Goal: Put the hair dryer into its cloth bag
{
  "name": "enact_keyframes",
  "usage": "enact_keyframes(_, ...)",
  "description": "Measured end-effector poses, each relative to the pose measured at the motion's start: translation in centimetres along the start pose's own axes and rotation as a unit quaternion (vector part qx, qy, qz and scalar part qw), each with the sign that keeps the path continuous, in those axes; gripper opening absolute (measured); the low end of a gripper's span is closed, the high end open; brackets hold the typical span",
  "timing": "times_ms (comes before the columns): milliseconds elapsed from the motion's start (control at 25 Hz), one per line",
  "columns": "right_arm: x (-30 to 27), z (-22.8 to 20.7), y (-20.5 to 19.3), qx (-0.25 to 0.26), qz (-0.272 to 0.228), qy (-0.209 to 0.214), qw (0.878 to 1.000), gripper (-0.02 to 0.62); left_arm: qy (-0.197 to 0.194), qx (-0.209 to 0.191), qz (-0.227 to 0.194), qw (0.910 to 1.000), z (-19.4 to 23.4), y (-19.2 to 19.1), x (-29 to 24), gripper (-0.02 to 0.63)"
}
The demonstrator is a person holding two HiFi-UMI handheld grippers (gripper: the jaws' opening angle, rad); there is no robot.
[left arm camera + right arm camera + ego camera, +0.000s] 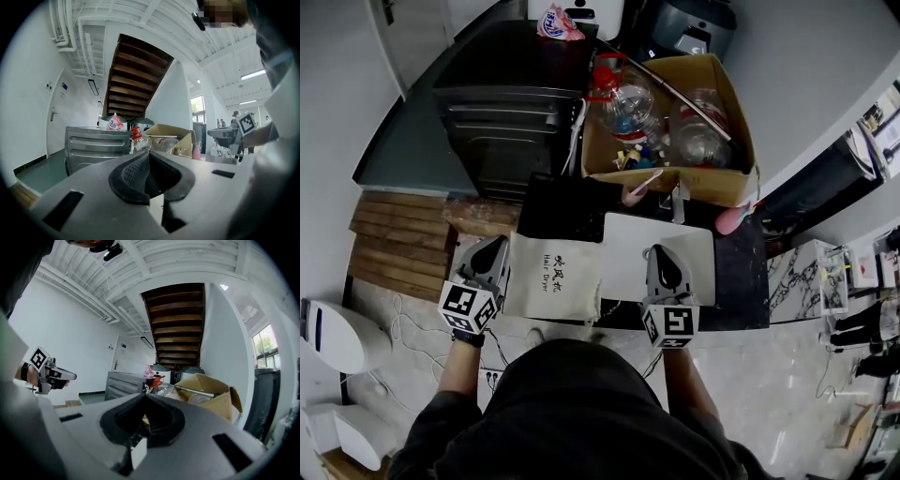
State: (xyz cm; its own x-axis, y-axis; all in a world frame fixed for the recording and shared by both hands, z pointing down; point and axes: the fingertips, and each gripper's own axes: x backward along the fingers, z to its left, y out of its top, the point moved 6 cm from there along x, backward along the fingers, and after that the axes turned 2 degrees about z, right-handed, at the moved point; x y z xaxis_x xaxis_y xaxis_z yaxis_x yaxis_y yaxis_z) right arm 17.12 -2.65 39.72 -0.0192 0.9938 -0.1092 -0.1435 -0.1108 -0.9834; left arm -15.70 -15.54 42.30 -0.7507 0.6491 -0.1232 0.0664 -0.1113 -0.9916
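**Both claws shut at the desk's front, cloth bag by the left one**

A person is standing at the front of the black desk [736, 272], holding a gripper in each hand, and both grippers are pointing level toward the desk's back.

The left claw [499, 246] is sitting off the desk's front left corner with its jaws pressed fully together. Its tip is meeting the upper left corner of the cloth bag [551, 277]. The left gripper view is not showing whether any cloth is being pinched.

The bag is pale, with dark lettering facing up. It is lying across the desk's front left edge, and its lower part is reaching out past that edge. Its contents are not showing.

The right claw [661, 251] is hovering at the middle of the desk's front, over a white board [623, 253] that is lying on the desk. Its jaws are also closed tight, with a small pale scrap behind the pads that is too unclear to name.

At the desk's back, a cardboard box [675, 178] is holding clear plastic bottles [628, 103]. A grey metal cabinet [502, 122] is standing beyond the desk's back left. A pink bottle [733, 218] is sitting at the desk's back right.
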Motion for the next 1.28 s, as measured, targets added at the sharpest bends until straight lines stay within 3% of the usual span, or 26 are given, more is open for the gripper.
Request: enact_keyframes(1280,0.9,-0.5,-0.9,0.001,0.011,0.011,1.0,0.0,-0.007,-0.005,0.011,0.9999,-1.5,-0.3,0.1,0.003)
